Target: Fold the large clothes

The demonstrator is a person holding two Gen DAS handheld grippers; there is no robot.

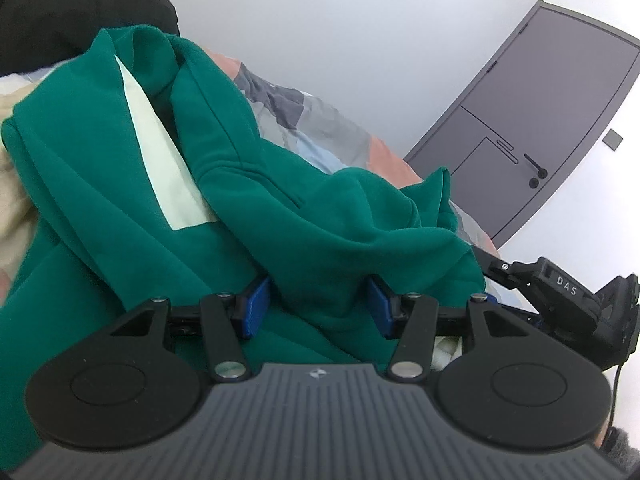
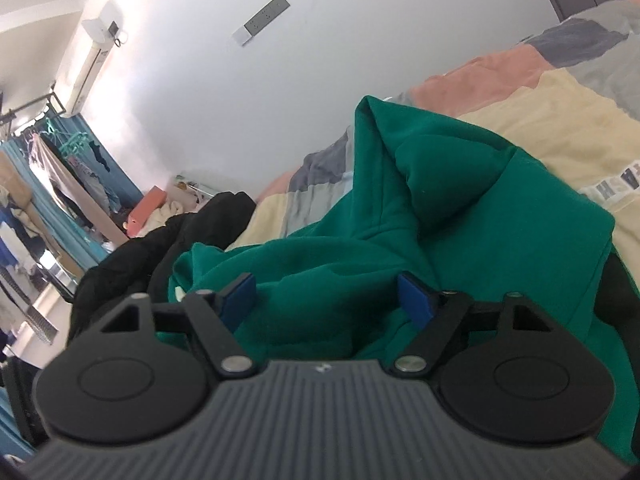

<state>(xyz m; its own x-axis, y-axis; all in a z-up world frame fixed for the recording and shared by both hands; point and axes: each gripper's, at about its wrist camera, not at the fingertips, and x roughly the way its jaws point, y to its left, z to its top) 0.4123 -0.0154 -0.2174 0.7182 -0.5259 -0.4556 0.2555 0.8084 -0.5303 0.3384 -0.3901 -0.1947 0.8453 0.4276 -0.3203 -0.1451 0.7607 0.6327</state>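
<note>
A large green hooded garment (image 1: 132, 184) with a pale stripe (image 1: 160, 152) lies bunched on the bed. My left gripper (image 1: 318, 304) is open, its blue pads (image 1: 256, 304) wide apart with a fold of the green cloth between them. The other gripper's body (image 1: 568, 296) shows at the right edge of the left wrist view. In the right wrist view the green garment (image 2: 460, 216) rises in a peaked fold. My right gripper (image 2: 326, 300) is open too, its blue pads (image 2: 416, 298) set apart around green cloth.
The bed has a patchwork cover (image 2: 520, 76) in cream, pink and grey. Black clothing (image 2: 132, 256) is piled at the far end, also in the left wrist view (image 1: 60, 20). A grey door (image 1: 540, 120) stands beyond the bed. Hanging clothes (image 2: 76, 168) and clutter fill the far left.
</note>
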